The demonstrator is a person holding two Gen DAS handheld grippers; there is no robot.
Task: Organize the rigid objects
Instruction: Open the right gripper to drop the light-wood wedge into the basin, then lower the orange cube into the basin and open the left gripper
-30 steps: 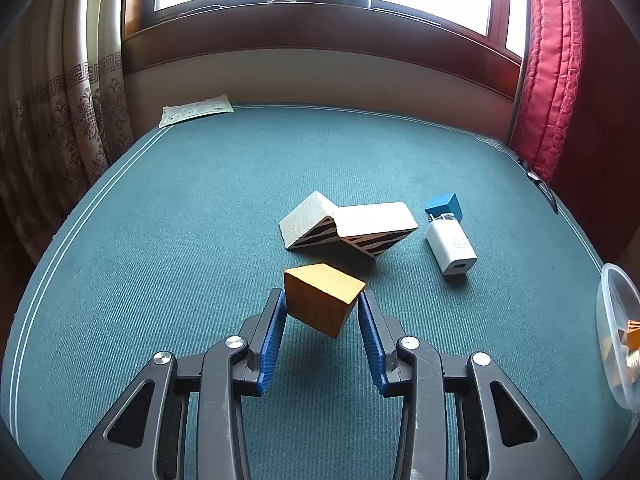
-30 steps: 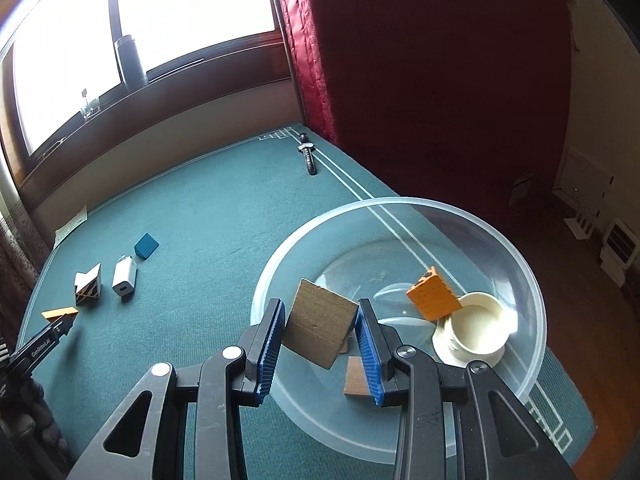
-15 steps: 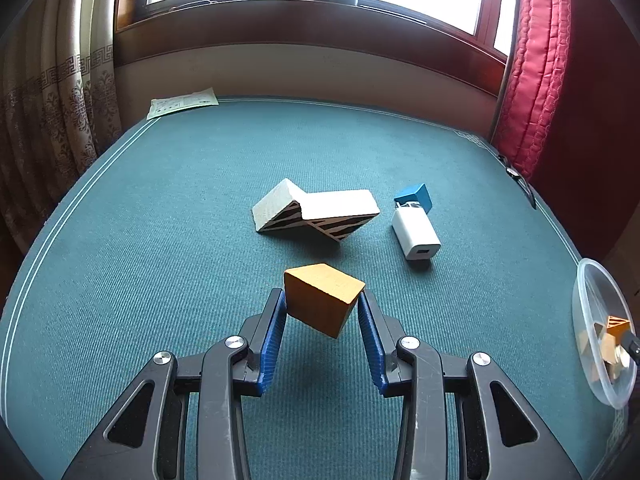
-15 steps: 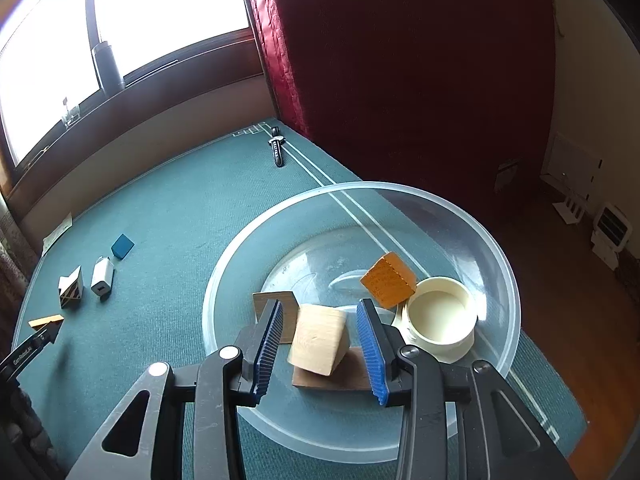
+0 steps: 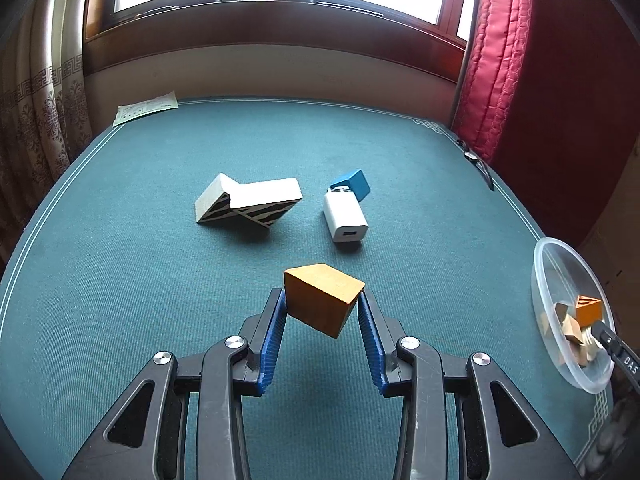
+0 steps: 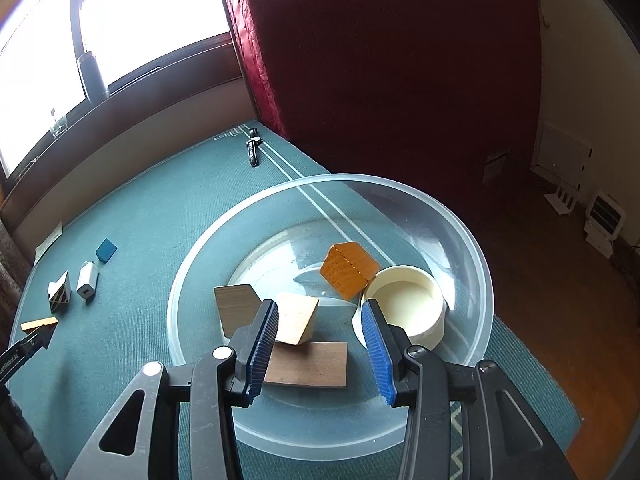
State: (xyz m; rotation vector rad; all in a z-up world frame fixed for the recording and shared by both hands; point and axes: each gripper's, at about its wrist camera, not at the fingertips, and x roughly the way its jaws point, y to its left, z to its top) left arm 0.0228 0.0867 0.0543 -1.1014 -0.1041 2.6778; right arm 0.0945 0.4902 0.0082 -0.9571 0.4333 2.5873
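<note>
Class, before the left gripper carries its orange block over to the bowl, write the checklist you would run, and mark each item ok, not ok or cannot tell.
1. Orange block clamped in left gripper: ok.
2. Block clear of the table: ok.
3. Right gripper has let go, jaws opening, pale block lying in the bowl: ok.
4. Right gripper out of the bowl: not ok.
5. Free space in the bowl: ok.
6. Bowl steady at the table edge: cannot tell.

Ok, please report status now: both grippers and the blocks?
Left gripper shut on orange wooden block. Right gripper opening above clear plastic bowl; pale wooden block released inside.
</note>
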